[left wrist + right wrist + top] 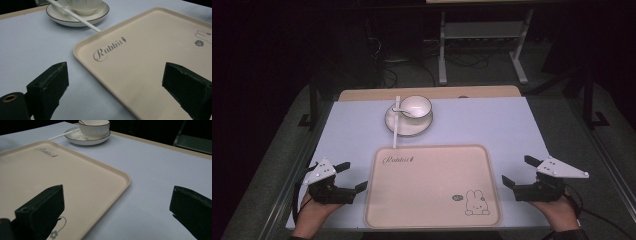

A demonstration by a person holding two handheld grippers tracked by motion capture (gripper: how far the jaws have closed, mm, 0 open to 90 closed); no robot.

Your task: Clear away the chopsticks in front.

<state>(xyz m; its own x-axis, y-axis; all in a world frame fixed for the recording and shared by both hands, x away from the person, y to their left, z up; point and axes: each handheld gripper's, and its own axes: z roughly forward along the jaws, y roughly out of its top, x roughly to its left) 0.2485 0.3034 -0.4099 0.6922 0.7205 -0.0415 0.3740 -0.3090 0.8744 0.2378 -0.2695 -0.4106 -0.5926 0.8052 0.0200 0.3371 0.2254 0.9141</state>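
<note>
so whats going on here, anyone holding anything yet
Not yet. A person sits at the table with a gripper in each hand, and both tongs are open and empty. The left gripper sits at the left edge of the beige rabbit tray, the right gripper at its right edge. The tray is bare. Beyond it stands a white bowl on a saucer, with a white stick lying across the saucer and reaching toward the tray.

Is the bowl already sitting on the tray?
No, the bowl sits on its saucer on the table beyond the tray's far edge, and the tray's surface is bare apart from its print.
</note>
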